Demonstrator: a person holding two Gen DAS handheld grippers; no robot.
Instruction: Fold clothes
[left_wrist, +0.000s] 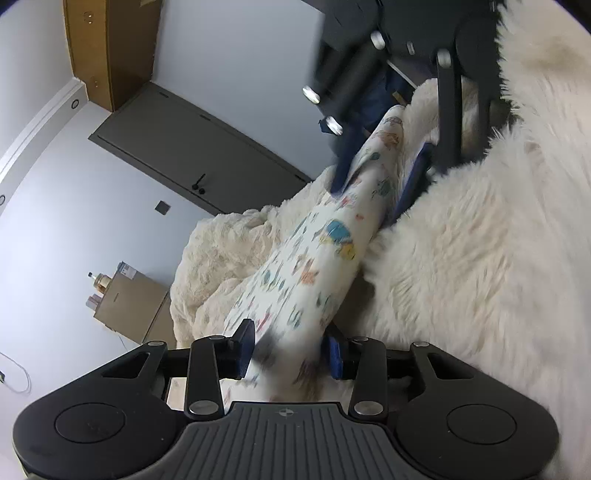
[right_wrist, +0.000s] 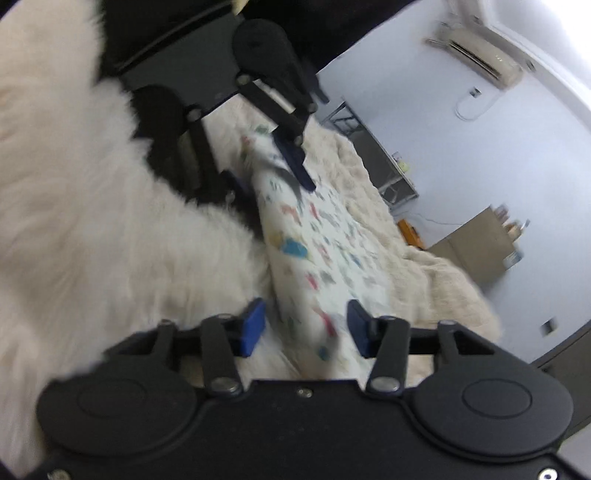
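Note:
A white garment (left_wrist: 325, 258) with a colourful print lies stretched on a shaggy cream blanket (left_wrist: 480, 258). My left gripper (left_wrist: 290, 347) is open, with one end of the garment passing between its blue pads. My right gripper (left_wrist: 380, 177) shows at the far end, open around the other end. In the right wrist view the garment (right_wrist: 317, 251) runs between my right gripper's (right_wrist: 304, 332) spread blue pads, and the left gripper (right_wrist: 271, 173) stands open at its far end. The view is blurred.
A dark door (left_wrist: 177, 147) and a brown cabinet (left_wrist: 125, 302) with bottles stand beyond the bed. An air conditioner (right_wrist: 476, 48) hangs on the wall, with a metal rack (right_wrist: 391, 166) below it. A flatter cream bedcover (right_wrist: 424, 266) lies under the garment's right side.

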